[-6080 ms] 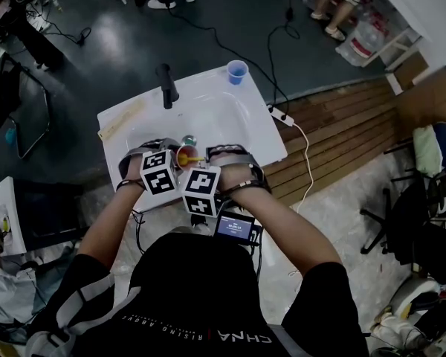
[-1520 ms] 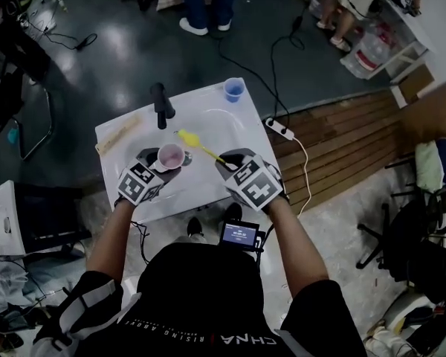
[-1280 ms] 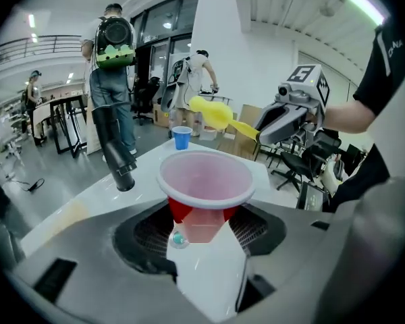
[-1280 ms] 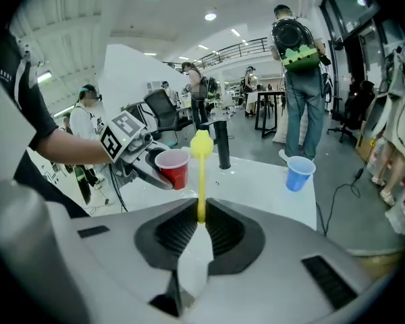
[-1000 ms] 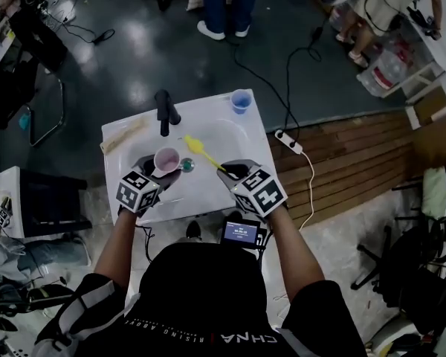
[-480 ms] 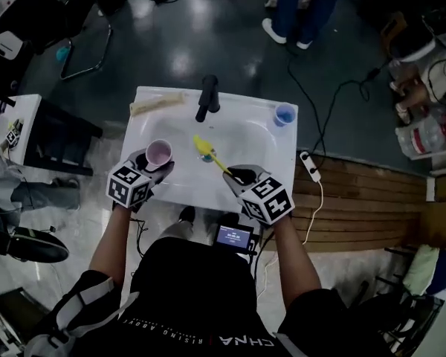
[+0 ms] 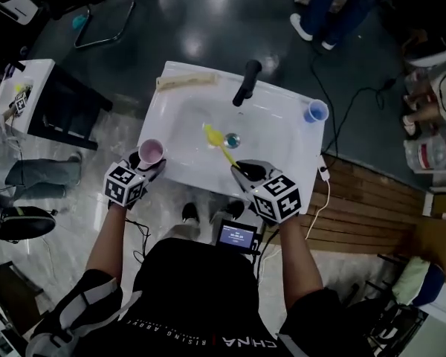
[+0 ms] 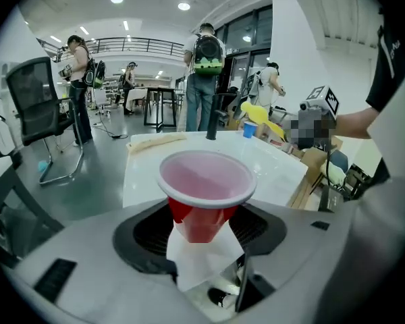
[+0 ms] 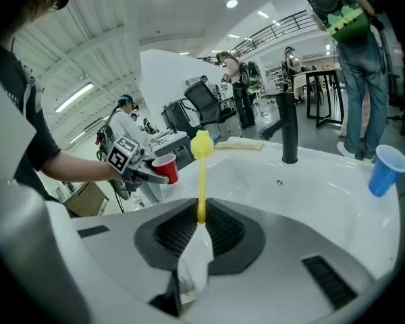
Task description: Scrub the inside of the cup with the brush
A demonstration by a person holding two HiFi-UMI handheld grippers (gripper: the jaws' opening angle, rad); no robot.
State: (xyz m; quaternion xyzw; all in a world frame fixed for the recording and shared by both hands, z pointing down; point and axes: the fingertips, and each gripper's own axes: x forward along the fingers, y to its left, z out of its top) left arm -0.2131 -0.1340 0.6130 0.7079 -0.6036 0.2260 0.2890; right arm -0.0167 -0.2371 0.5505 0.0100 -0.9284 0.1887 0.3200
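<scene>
My left gripper point(image 7: 146, 169) is shut on a red cup point(image 7: 150, 152) with a pale pink inside, held upright over the left rim of the white sink point(image 7: 282, 136). In the left gripper view the jaws clasp the lower part of the cup point(image 8: 206, 187). My right gripper point(image 7: 247, 172) is shut on the handle of a yellow brush point(image 7: 221, 147), whose head hangs over the basin near the drain point(image 7: 232, 140). In the right gripper view the brush point(image 9: 202, 174) points up and away, with the cup point(image 9: 166, 167) off to its left, well apart from it.
A black faucet point(image 7: 245, 84) stands at the back of the sink. A blue cup point(image 7: 316, 111) sits on the right rim and a beige strip point(image 7: 186, 81) lies along the back left corner. People stand on the dark floor behind; a chair point(image 8: 44, 113) is at the left.
The left gripper has carried the cup leftward, from over the basin out to the sink's left rim. The brush has stayed over the drain, so cup and brush are farther apart.
</scene>
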